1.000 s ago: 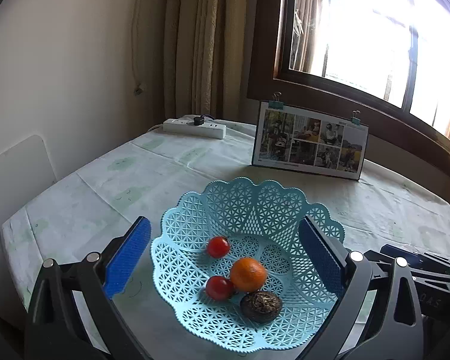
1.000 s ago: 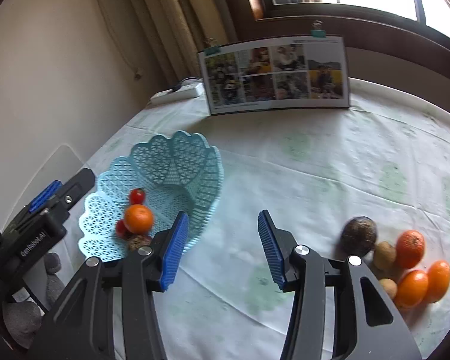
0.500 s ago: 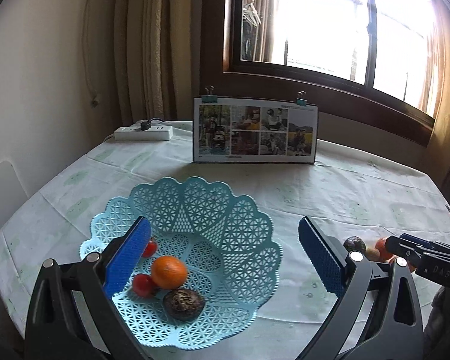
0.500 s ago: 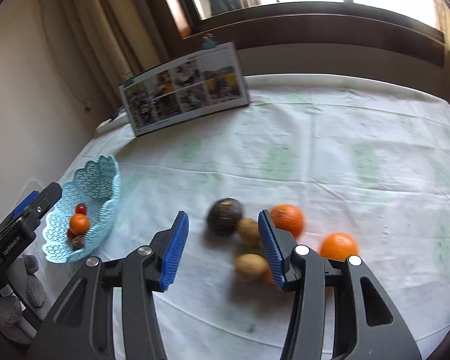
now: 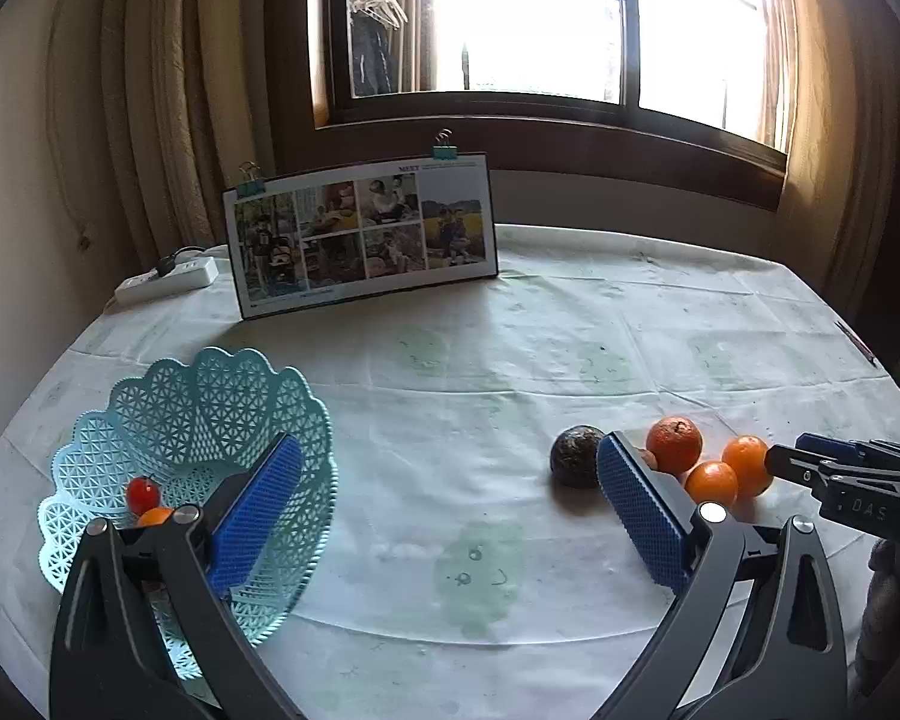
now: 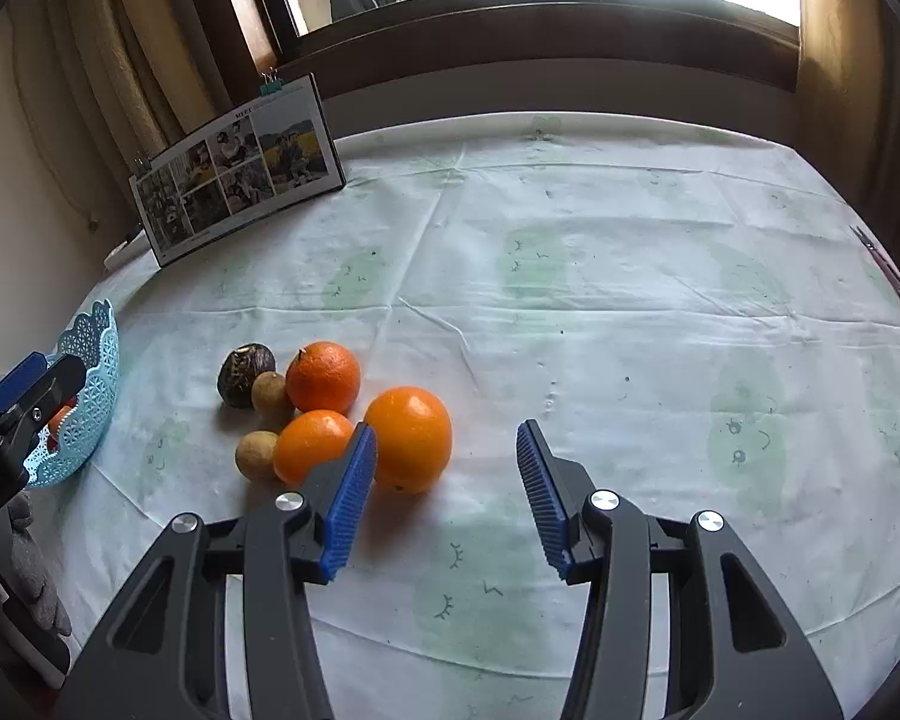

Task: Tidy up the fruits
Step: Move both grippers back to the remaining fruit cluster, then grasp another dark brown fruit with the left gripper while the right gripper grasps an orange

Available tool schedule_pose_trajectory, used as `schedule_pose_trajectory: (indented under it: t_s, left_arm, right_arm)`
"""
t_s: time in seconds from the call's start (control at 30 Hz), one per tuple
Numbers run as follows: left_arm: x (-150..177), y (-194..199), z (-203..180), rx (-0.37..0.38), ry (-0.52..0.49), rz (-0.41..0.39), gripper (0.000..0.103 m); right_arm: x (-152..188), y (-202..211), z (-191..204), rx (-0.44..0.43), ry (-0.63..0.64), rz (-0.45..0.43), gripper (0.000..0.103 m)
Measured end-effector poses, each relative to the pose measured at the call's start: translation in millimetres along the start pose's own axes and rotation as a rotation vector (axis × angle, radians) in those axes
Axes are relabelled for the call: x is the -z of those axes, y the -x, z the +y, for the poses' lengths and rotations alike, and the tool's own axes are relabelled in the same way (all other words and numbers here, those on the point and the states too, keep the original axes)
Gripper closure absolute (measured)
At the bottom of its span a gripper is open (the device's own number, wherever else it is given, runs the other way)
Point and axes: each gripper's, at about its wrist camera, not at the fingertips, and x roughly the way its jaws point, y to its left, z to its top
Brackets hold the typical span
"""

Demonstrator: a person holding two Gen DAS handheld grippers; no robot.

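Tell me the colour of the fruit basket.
Light blue lattice basket, clearest in the left wrist view.

Bright daylight pours in through the window [image 5: 540, 18], which is so white that nothing outside it can be made out. The desk [image 6: 630, 300] is well lit and sharp. Soft shadows lie under the oranges [image 6: 408, 438]. Both views bend at the edges, with dark corners.

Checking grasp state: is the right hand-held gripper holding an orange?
No, the right hand-held gripper is open and empty, with the nearest orange beside its left finger on the tablecloth.
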Motion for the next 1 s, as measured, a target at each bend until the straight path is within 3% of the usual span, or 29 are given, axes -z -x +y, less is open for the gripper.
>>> schedule_pose_trajectory:
  t_s: [0.37, 0.8, 1.0]
  left_arm:
    - [11.9, -18.1, -21.4, 0.049, -0.034, 0.060, 0.003]
    - [17.8, -57.8, -37.0, 0.034, -0.100, 0.126, 0.003]
    - [14.5, -75.0, -42.1, 0.081, -0.115, 0.182, 0.003]
  right_arm:
    - [9.4, -20.4, 10.5, -0.026, 0.031, 0.068, 0.052]
    - [-4.4, -39.1, 15.6, 0.003, 0.036, 0.051, 0.051]
    - [-4.4, -39.7, 12.5, -0.012, 0.019, 0.037, 0.052]
